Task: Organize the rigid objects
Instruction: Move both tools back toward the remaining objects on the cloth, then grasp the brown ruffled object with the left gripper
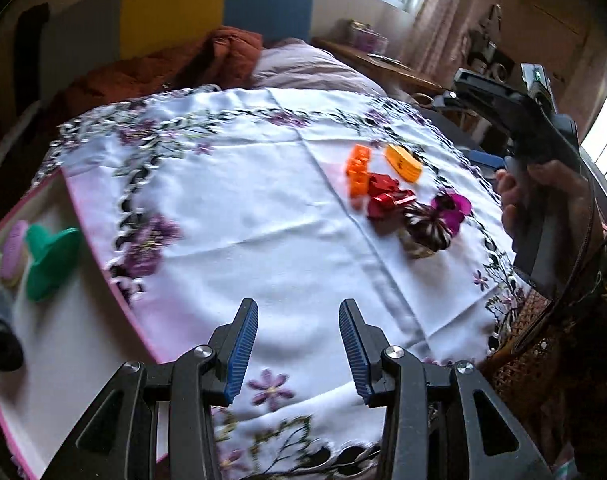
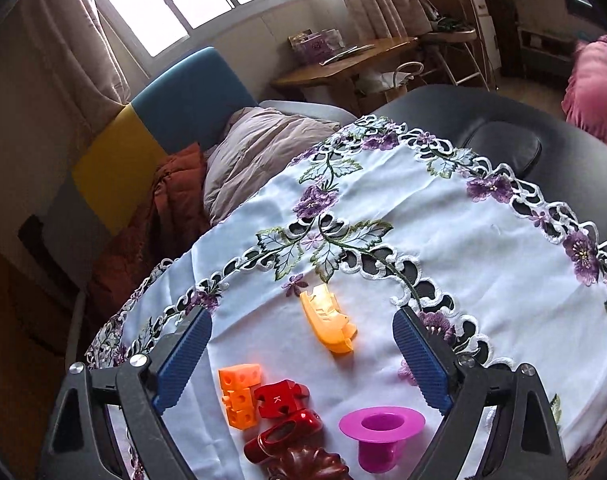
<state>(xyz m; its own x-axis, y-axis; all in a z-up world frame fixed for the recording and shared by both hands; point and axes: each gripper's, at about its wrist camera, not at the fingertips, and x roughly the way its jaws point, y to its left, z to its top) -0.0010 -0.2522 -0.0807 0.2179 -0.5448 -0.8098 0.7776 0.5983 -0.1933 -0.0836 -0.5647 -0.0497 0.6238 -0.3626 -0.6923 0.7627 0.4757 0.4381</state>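
Currently, risk: toys sit bunched; wide right gripper (image 2: 299, 360) could nudge neighbours while taking one.
Risk 2: embroidered tablecloth (image 1: 231, 208) may snag a fingertip and drag the pile.
Yellow piece (image 2: 329, 322): curved glossy plastic, alone at 12 o'clock of the cluster.
Orange block (image 2: 239, 394): holed cubes, touching red K piece (image 2: 281, 398).
Magenta hat-shaped cup (image 2: 379, 426): 4 o'clock, apart.
Right gripper: released, nothing between jaws.
Left gripper (image 1: 299, 344): half open, empty, beside pink-rimmed box (image 1: 91, 256) at 9 o'clock.
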